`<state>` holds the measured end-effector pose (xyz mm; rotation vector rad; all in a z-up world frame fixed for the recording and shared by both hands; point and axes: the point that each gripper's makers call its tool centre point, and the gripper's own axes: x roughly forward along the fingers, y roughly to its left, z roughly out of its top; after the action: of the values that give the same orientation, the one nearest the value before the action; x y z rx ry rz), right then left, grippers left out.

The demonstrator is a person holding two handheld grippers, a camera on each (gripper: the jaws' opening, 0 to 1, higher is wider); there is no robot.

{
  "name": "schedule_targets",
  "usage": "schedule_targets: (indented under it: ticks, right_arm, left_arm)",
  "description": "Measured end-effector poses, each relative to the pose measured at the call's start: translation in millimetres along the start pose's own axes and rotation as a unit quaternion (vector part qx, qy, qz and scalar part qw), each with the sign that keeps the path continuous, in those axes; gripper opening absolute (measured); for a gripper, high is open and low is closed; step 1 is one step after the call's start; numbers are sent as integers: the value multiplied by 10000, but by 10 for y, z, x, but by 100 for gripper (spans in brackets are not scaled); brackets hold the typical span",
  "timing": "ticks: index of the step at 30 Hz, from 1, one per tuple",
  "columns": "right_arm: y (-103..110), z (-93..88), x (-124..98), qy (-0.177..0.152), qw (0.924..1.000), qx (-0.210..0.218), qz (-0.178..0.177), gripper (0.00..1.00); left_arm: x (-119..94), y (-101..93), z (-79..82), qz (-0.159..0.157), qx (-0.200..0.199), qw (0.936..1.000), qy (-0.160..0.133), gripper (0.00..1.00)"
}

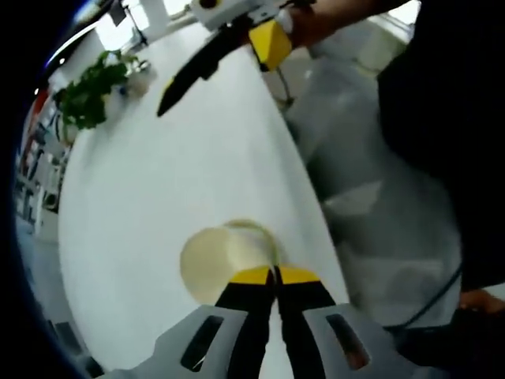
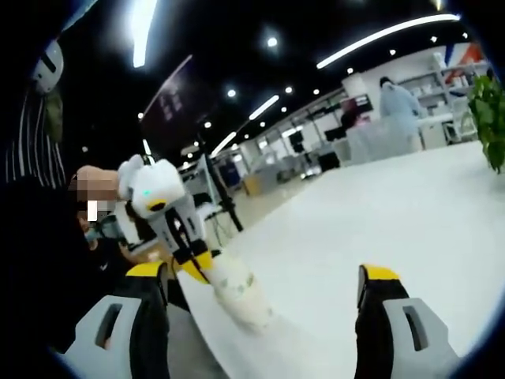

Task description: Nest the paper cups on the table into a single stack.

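Left gripper (image 1: 275, 274) is seen at 6 o'clock in the left gripper view, jaws closed together with yellow tips pinched on the rim of a paper cup (image 1: 225, 260). The cup is held on its side, open mouth toward 9 o'clock, just over the white table (image 1: 173, 181) near its edge. In the right gripper view the same cup (image 2: 237, 294) is seen at about 7 o'clock, gripped by the left gripper (image 2: 193, 264), low over the table (image 2: 379, 229); it looks like more than one cup already nested, but blur makes the count uncertain.

Right gripper (image 2: 263, 288) is seen with jaws spread wide apart at 7 and 5 o'clock, nothing held between them. In the left gripper view it is seen (image 1: 170, 99) up at 12 o'clock over the table, near a plant (image 1: 91, 91) at 10 o'clock.

No loose cup can be made out on the table in either view.

Handling, judged: the paper cup is taken as very light, thin-walled and easily crushed or ovalled by a hard squeeze. The rolled rim is the stiffest part, so a rim pinch as now is probably best, with light force. The waxy surface may slip a little. For nesting, the mouth is best kept round and the axes lined up, or the cups could jam or tip.
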<state>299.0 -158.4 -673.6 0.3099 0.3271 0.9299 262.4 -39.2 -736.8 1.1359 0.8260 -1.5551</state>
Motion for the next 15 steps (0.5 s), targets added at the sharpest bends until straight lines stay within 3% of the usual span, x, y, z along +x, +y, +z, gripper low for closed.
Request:
schedule_targets:
  ticks: [11,15]
  right_arm:
    - [-24,-68,-34,-24,9999,97,-45,98]
    - [-42,-81,-48,-62,9998,170,-75,98]
  left_arm:
    - [137,-47,-54,-249,-118,9995,137,2]
    - [149,-29,-42,-245,-124,9996,91,7]
